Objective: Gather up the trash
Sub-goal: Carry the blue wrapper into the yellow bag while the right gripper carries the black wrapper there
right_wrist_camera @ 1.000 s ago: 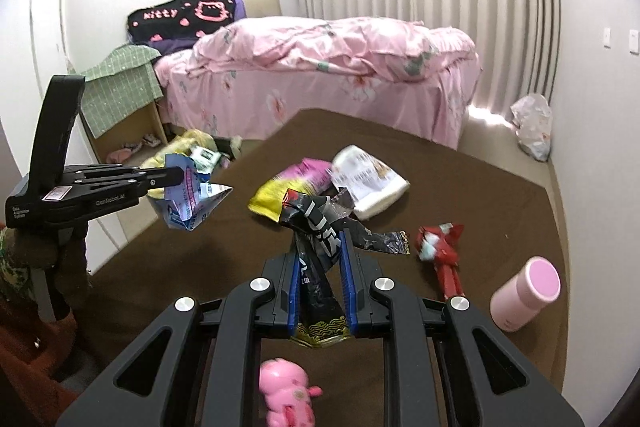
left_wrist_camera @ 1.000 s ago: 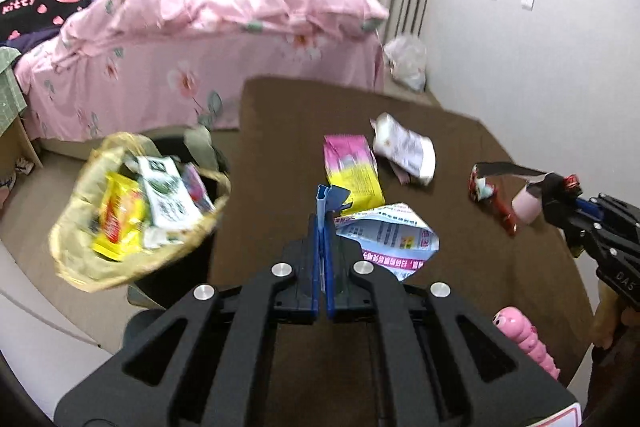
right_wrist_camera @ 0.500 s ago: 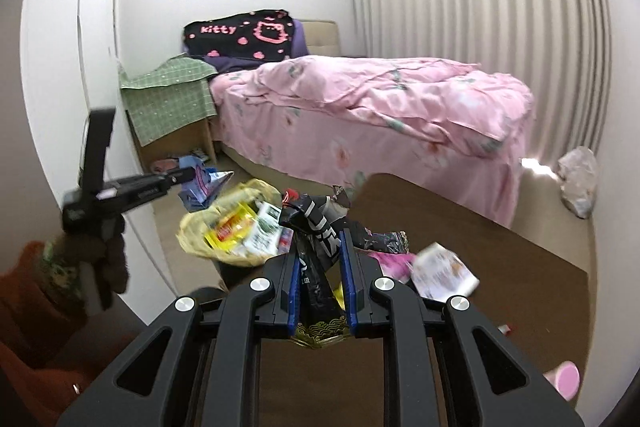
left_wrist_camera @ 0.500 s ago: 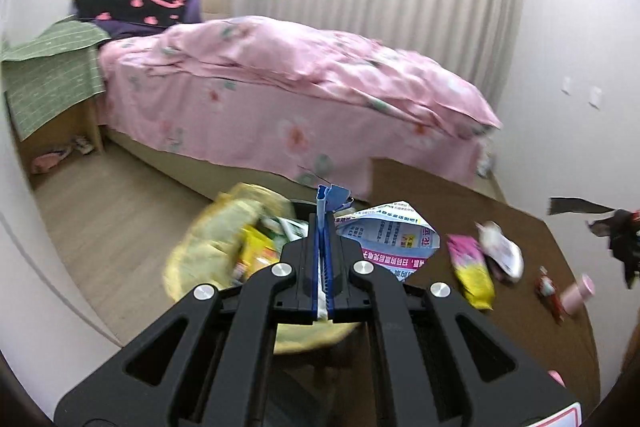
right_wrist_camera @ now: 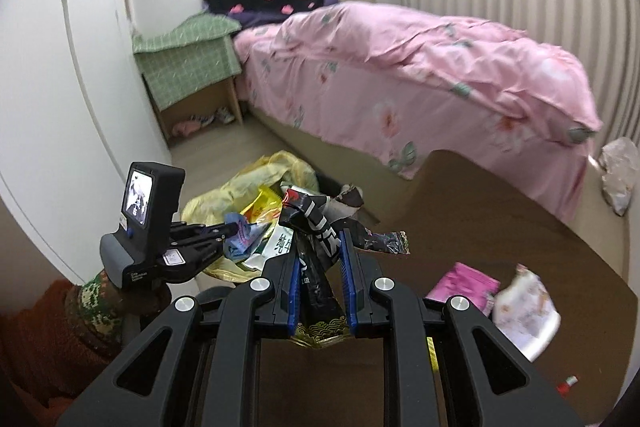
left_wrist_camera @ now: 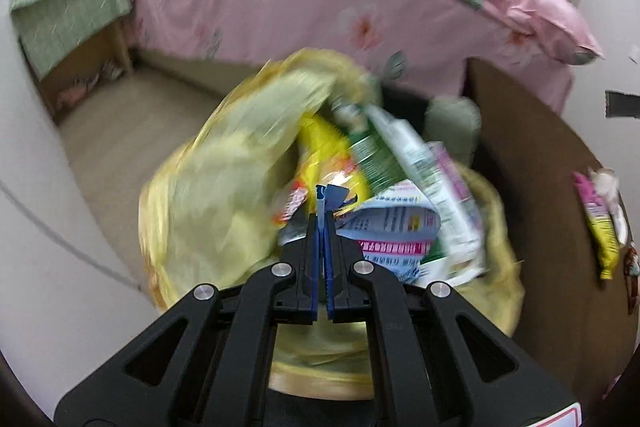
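Half a second ago our left gripper (left_wrist_camera: pixel 324 215) was higher and farther from the yellow trash bag (left_wrist_camera: pixel 224 195); now it hangs right over the bag's open mouth. It is clenched on a thin blue and white wrapper (left_wrist_camera: pixel 384 227), which hangs just above the packets already in the bag. The table (left_wrist_camera: pixel 532 163) has slid to the right edge of this view, and the pink and yellow packet (left_wrist_camera: pixel 596 219) on it is now far right.

Our right gripper (right_wrist_camera: pixel 322 259) has come closer to the bag too. It is grasping a black wrapper (right_wrist_camera: pixel 316 227), with the bag just beyond it on the far left.

The left view is very blurry, so we cannot read the packets in the bag. The bag hides the bin under it. The white packet (right_wrist_camera: pixel 524 311) on the table is smeared.
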Action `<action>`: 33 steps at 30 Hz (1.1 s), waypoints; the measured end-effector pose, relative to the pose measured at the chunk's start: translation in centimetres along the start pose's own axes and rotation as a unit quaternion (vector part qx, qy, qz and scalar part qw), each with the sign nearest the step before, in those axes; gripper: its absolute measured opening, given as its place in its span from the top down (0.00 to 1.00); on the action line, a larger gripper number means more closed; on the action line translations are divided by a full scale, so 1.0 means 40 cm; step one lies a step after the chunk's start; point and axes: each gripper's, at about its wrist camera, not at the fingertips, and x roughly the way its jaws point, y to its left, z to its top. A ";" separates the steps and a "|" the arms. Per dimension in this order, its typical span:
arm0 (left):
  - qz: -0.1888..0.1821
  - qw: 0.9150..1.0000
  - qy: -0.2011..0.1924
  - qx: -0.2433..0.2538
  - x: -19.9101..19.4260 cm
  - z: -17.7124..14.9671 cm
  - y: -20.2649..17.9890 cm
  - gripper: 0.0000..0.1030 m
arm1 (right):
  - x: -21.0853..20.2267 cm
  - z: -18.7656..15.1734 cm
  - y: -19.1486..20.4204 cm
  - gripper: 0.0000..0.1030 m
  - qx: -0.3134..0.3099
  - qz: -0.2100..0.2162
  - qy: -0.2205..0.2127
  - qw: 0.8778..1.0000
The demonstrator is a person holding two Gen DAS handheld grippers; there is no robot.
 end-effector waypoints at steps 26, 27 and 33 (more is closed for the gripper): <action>-0.084 0.983 -0.081 -0.142 -0.098 0.005 0.099 0.59 | 0.374 0.113 0.041 0.58 0.025 0.131 0.069 0.989; -0.083 0.983 -0.083 -0.142 -0.103 0.006 0.098 0.59 | 0.361 0.108 0.034 0.58 0.025 0.125 0.068 0.990; -0.087 0.984 -0.091 -0.127 -0.138 0.014 0.072 0.57 | 0.233 0.070 -0.019 0.58 0.026 0.058 0.041 0.997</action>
